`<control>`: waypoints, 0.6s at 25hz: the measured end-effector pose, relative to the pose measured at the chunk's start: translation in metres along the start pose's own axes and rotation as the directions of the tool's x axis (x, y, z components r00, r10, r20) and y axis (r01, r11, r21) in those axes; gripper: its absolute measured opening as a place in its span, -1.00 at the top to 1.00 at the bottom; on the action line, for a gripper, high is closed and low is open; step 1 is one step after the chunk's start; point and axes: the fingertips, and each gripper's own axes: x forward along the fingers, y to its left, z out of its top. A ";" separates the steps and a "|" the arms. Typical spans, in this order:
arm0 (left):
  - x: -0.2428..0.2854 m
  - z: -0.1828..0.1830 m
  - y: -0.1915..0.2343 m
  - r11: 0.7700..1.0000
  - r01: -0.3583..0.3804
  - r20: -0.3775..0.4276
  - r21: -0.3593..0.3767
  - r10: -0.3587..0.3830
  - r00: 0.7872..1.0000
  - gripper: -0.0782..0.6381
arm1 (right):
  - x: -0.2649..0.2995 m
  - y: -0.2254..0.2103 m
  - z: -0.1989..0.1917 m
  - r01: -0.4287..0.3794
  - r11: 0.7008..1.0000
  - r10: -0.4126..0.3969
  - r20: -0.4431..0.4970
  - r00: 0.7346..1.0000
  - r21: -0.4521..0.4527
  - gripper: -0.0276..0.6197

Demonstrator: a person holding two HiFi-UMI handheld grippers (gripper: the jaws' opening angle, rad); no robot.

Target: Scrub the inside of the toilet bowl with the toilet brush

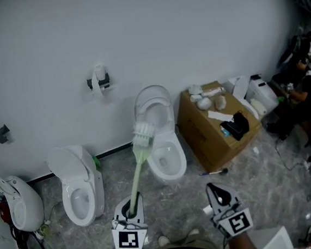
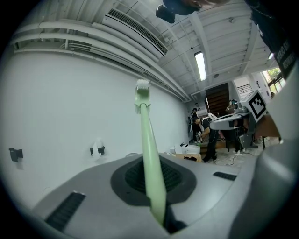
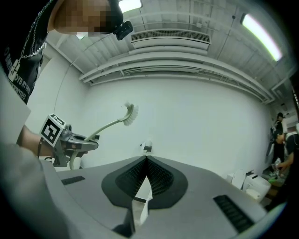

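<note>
My left gripper (image 1: 131,206) is shut on the lower end of the toilet brush's pale green handle (image 1: 139,169). The brush stands up and away from me, and its white bristle head (image 1: 143,134) shows in front of the open toilet (image 1: 166,154) by the wall. The lid of that toilet is raised. In the left gripper view the handle (image 2: 150,158) rises from between the shut jaws to the bristles (image 2: 142,91). My right gripper (image 1: 218,190) is shut with nothing in it, to the right of the brush. In the right gripper view the brush head (image 3: 130,113) shows at upper left.
A second white toilet (image 1: 80,190) stands to the left and a third fixture (image 1: 20,204) at far left. A cardboard box (image 1: 208,135) with small items on top sits right of the open toilet. A paper holder (image 1: 100,80) hangs on the wall. Cables and gear lie at the right.
</note>
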 end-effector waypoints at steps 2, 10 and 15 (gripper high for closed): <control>0.003 -0.002 0.001 1.000 0.005 -0.003 0.001 -0.005 1.000 0.78 | 0.001 -0.001 0.002 0.002 1.000 -0.002 0.004 1.000 -0.006 0.90; 0.010 -0.004 -0.007 0.999 0.023 -0.005 0.029 -0.023 1.000 0.78 | 0.001 -0.012 -0.002 0.003 1.000 -0.003 0.025 1.000 -0.010 0.90; 0.021 -0.003 -0.012 0.999 0.013 -0.012 0.037 -0.013 1.000 0.78 | 0.007 -0.028 -0.003 -0.002 1.000 0.002 0.042 0.999 -0.001 0.90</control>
